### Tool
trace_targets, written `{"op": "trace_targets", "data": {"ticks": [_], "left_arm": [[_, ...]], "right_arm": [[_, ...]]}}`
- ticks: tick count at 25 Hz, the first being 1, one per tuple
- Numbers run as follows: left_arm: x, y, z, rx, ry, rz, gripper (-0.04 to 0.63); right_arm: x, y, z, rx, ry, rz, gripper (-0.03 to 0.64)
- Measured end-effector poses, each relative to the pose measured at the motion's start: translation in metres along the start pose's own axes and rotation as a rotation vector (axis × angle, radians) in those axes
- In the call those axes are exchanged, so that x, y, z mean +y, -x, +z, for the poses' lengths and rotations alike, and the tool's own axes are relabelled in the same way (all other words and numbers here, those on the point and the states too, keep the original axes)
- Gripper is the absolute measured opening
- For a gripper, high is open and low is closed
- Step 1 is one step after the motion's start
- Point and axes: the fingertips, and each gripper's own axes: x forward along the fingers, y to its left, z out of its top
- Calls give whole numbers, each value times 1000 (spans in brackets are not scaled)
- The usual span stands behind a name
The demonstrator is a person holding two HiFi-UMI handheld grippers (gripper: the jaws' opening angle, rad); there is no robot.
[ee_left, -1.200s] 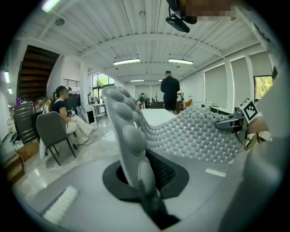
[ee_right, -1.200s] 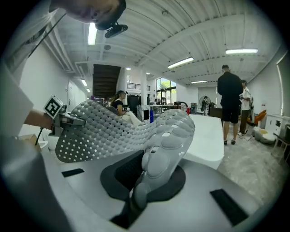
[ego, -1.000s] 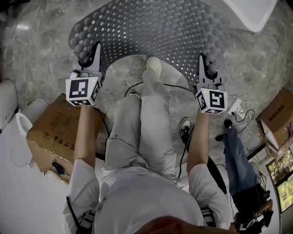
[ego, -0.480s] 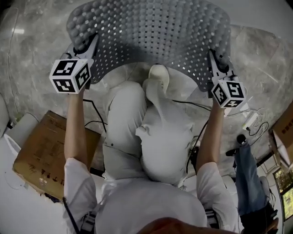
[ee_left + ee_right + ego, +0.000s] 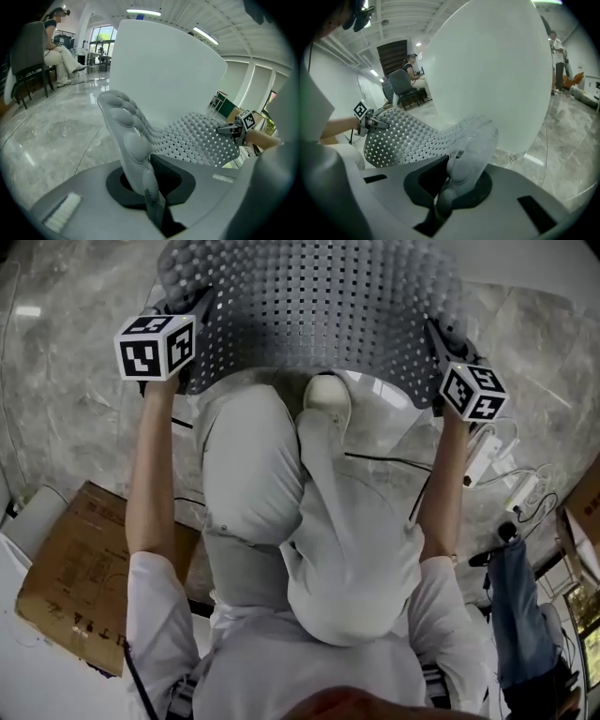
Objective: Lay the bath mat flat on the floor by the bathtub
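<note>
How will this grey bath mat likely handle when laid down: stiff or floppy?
Probably floppy: the bath mat bends in a curve between the left gripper and right gripper. Likely light, since two edge pinches carry it.

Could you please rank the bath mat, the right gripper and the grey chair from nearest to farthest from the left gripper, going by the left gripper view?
1. bath mat: at centre, clamped in the jaws of the left gripper.
2. right gripper: at the right, gripping the mat's opposite edge.
3. grey chair: far off at upper left, with a person seated beyond it.
</note>
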Motion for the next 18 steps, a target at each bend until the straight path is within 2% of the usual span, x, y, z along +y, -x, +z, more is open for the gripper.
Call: {"op": "trace_targets", "data": {"ticks": [4,9,18], "left_arm": [[16,-20,-9,44,-10,16,15],[37,-49,-24,129,-50,71,17],[87,-83,-51,255,-40,165,26]], "right_arm": [[-10,-15,-13,53,-20,2,21],[-29,-43,-38,138,-65,-7,22],[-75,-73,-74,255,-158,-44,26]]}}
